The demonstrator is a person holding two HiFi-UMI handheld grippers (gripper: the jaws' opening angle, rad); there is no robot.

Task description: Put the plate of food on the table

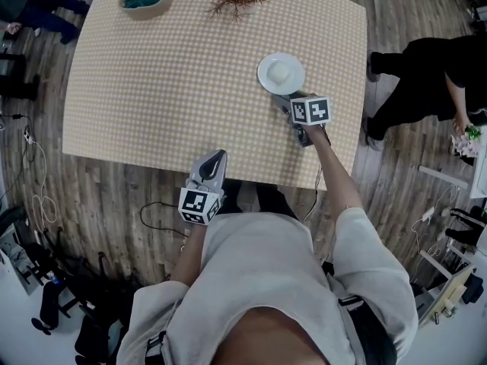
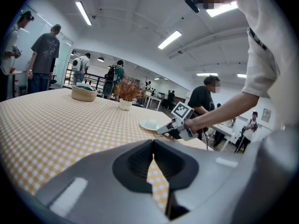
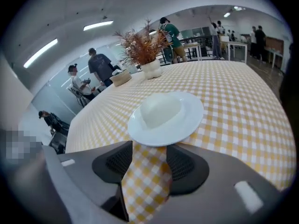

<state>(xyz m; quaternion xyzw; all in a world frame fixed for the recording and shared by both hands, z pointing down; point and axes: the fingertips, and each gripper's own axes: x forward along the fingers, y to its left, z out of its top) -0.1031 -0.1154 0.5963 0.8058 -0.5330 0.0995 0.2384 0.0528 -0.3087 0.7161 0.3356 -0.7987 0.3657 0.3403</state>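
Right gripper view (alone): plate [image 3: 191, 118] outside jaws.

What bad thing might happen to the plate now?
The open right tongs sit right at the near rim of the plate, so a careless move might bump it and slide it across the table. A hard bump might also shake the white food off the plate.

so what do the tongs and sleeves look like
The left tongs and right tongs are grey plastic with dark ribbed pads. Each carries a white cube with black square markers. The person wears a loose cream short-sleeved top.
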